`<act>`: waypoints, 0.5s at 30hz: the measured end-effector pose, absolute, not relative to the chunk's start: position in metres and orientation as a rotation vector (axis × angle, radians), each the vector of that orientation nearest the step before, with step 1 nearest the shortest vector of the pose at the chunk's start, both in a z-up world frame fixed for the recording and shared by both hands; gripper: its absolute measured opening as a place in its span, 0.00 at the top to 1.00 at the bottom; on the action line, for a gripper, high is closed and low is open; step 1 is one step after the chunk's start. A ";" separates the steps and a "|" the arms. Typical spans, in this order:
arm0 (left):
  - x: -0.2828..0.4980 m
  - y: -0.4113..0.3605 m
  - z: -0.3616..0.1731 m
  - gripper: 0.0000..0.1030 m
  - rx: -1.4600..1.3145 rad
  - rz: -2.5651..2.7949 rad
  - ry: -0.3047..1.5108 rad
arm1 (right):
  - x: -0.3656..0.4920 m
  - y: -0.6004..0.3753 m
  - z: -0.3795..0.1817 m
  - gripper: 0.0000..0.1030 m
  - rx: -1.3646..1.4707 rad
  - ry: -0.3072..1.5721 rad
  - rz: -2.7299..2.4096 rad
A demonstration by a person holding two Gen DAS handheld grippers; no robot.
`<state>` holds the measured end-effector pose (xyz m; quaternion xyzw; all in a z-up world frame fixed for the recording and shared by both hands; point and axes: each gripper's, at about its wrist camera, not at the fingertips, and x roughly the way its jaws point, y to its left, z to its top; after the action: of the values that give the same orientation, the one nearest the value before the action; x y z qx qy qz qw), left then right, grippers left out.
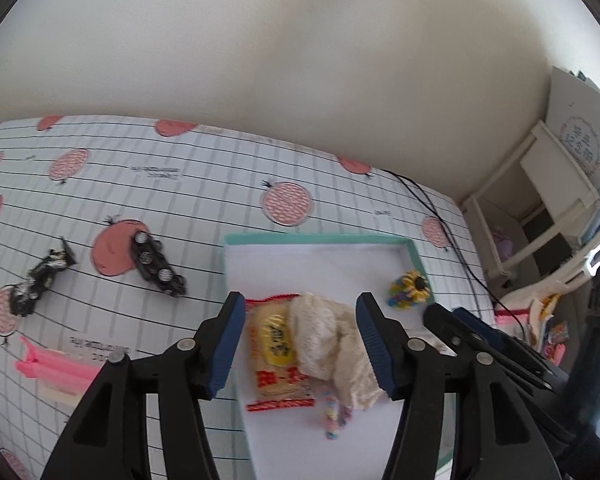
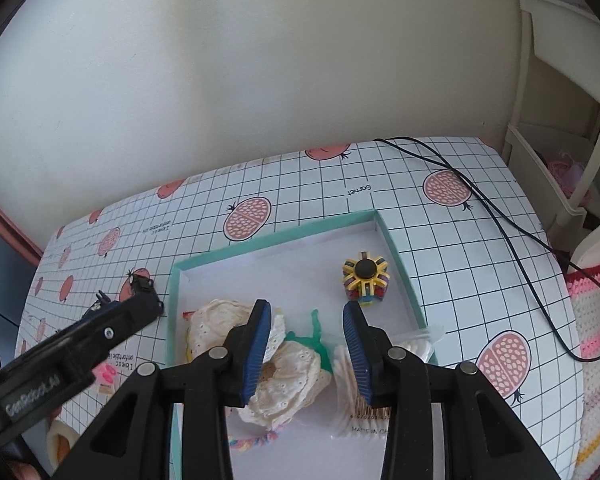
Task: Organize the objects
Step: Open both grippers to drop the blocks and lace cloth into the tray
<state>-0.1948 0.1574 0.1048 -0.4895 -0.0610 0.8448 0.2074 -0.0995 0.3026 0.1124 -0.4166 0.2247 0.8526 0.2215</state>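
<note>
The left claw (image 1: 300, 340) hangs half open and empty over the snack packet (image 1: 278, 354) and lace scrunchie (image 1: 328, 344) lying inside the teal tray (image 1: 320, 239). Two black candy wrappers (image 1: 156, 264) lie up and to its left on the table (image 1: 204, 184), long axes slanted, nearer this claw than the right claw (image 2: 306, 344), which is narrower and grips nothing. The pink clip (image 1: 56, 368) is partly hidden behind the left claw's arm.

Lace scrunchie (image 2: 288, 372) hides most of the green item (image 2: 318, 344); tape roll (image 2: 62, 442), at 8 o'clock, is cut off
</note>
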 end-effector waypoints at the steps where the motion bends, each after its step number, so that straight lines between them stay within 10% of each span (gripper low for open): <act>1: -0.196 0.155 0.104 0.29 -1.366 2.370 -0.159 | -0.100 0.301 0.113 0.51 -1.154 0.614 2.356; 15: -0.204 0.134 0.104 0.09 -1.377 2.524 -0.074 | -0.105 0.291 0.112 0.15 -1.172 0.577 2.372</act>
<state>-0.2035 0.1339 0.1035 -0.4745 -0.0257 0.8699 0.1324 -0.1054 0.2915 0.1119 -0.4227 0.2081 0.8554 0.2150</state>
